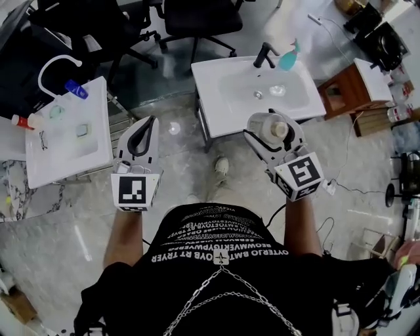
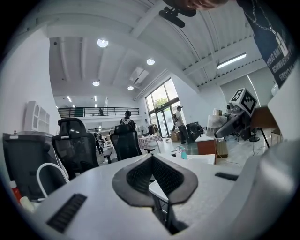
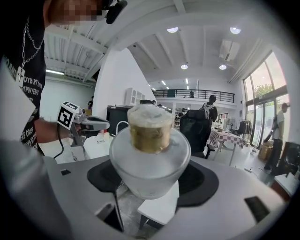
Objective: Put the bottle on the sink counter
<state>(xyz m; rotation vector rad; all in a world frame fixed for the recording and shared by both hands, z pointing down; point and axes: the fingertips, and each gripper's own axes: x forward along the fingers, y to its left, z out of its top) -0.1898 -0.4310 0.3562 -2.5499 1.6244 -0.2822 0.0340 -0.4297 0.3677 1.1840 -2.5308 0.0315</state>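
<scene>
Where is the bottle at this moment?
The bottle is clamped in the right gripper, right of centre in the head view, in the air by the front edge of the white sink.

2 black office chairs (image 1: 197, 16) stand well apart from a wooden cabinet (image 1: 349, 88).

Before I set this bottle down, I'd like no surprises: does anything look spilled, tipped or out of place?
Nothing stands out. The right gripper is shut on the frosted bottle, no spill shows, and the teal spray bottle stands by the faucet on the sink counter.
</scene>
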